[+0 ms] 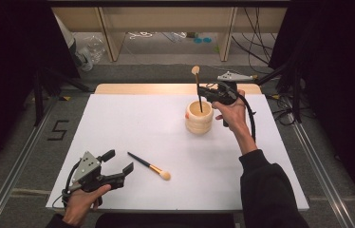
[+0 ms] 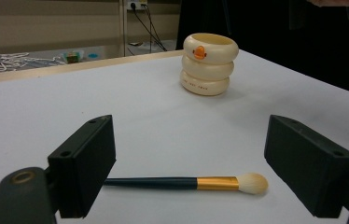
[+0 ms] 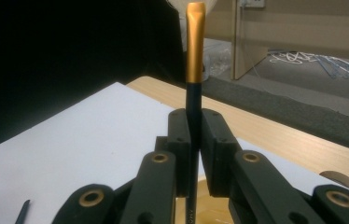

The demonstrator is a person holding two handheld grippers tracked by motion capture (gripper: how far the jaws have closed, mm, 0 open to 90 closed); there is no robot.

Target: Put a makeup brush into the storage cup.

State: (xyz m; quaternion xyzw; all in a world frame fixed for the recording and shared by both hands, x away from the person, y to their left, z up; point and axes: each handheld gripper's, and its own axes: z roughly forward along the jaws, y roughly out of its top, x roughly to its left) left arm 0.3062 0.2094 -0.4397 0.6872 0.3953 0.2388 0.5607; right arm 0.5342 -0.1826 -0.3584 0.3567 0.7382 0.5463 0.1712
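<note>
High view: a white table [image 1: 133, 128] stands on grey floor, dark curtains either side, shelving and loose cables behind. Your right hand-held gripper [image 1: 210, 93] is at the far right of the table, pinching the dark handle of a brush [image 1: 198, 90] held upright, bristle end up, its lower end inside the cream ringed holder [image 1: 199, 118]. Your left hand-held gripper [image 1: 117, 164] sits at the near left, jaws spread and empty. A second brush [image 1: 148, 166] lies flat just to its right, handle pointing to the far left, bristles to the near right.

Left gripper view: the jaws stand wide apart. The second brush [image 2: 186, 182] lies crosswise between and just beyond them, its long axis running across the jaw opening, bristle head towards the right-hand jaw. The holder [image 2: 208, 63], with a duck face on its top ring, stands well apart beyond it.

Right gripper view: the jaws are pressed together on the brush [image 3: 194, 70]; gold ferrule above, holder rim below.

Judgement: your left hand is the nearer to the lying brush; a short forward reach should bring the jaws astride its handle.
</note>
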